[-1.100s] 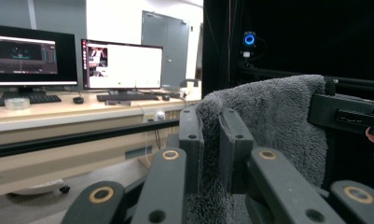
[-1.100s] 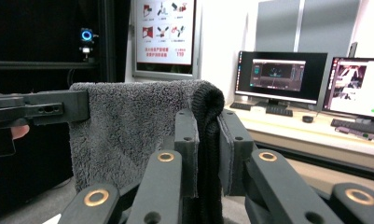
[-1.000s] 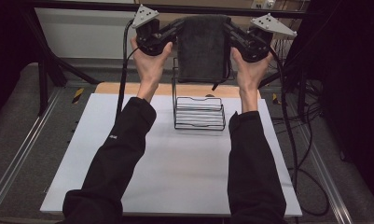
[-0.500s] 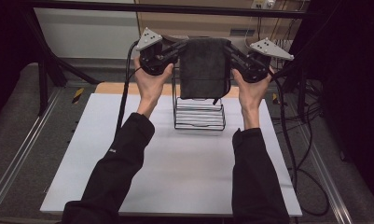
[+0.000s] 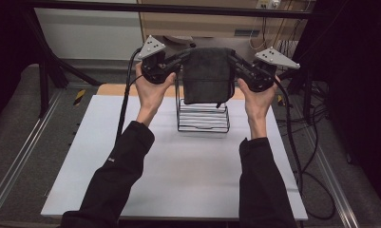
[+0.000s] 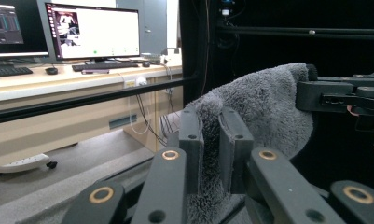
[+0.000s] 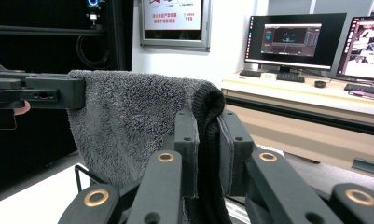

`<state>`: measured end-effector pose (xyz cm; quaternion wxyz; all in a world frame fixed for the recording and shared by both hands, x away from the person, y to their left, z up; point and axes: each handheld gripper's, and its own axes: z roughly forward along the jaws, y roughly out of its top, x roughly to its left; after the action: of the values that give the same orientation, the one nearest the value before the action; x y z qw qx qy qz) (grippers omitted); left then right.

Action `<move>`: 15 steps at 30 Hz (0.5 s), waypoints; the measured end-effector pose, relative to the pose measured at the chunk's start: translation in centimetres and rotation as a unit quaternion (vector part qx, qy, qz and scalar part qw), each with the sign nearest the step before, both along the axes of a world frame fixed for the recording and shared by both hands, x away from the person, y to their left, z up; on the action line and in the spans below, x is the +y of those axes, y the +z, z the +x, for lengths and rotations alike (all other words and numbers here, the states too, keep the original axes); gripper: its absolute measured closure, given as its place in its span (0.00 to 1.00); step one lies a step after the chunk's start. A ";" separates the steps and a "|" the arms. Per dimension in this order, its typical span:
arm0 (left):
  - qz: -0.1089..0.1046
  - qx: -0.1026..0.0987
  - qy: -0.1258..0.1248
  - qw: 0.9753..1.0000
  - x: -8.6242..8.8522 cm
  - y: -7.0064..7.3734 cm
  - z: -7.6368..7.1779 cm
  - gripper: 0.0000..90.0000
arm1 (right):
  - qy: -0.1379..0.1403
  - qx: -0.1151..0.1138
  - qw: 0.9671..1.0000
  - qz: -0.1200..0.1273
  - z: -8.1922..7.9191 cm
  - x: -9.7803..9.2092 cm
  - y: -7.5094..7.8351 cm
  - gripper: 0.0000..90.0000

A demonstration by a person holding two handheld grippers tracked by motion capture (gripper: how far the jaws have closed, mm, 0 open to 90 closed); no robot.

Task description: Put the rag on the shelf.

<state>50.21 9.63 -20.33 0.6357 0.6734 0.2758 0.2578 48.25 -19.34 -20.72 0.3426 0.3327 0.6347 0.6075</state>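
A dark grey fluffy towel (image 5: 209, 75) hangs folded in the air above a black wire rack (image 5: 203, 114) on the white table (image 5: 178, 161). My left gripper (image 5: 184, 56) is shut on the towel's upper left corner, my right gripper (image 5: 232, 57) on its upper right corner. In the left gripper view the towel (image 6: 259, 107) is pinched between the jaws of the left gripper (image 6: 211, 140), with the other gripper holding its far corner. In the right gripper view the towel (image 7: 128, 121) is clamped at its folded edge by the right gripper (image 7: 206, 140).
The wire rack stands at the table's far middle, just below the towel's lower edge. Cables (image 5: 297, 142) trail off the table's right side. A desk with monitors (image 6: 93, 30) lies beyond a black frame bar (image 5: 169, 7) behind the table.
Both hands have lowered and pulled the towel slightly toward the person, bringing it down closer to the wire rack. The grip on both corners is unchanged.
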 end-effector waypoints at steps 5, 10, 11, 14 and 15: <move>0.007 0.000 -0.008 1.000 0.2 -0.2 -0.6 0.89 | 0.004 0.005 1.000 -0.005 -0.4 0.0 -0.2 0.89; 0.015 0.007 -0.010 1.000 0.4 -0.5 -0.9 0.89 | 0.006 0.009 1.000 -0.012 -0.8 0.0 -0.5 0.89; 0.018 0.007 -0.010 1.000 0.4 -0.5 -1.0 0.89 | 0.005 0.010 1.000 -0.014 -0.9 0.1 -0.6 0.89; 0.020 0.006 -0.013 1.000 0.3 -0.6 -1.3 0.89 | 0.007 0.012 1.000 -0.012 -1.0 0.0 -0.8 0.89; 0.022 0.007 -0.013 1.000 0.3 -0.6 -1.3 0.89 | 0.007 0.012 1.000 -0.013 -1.1 0.0 -0.8 0.89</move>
<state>48.87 9.92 -20.91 0.6221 0.6923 0.2658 0.2512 47.17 -19.36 -21.53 0.3345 0.3312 0.6490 0.5977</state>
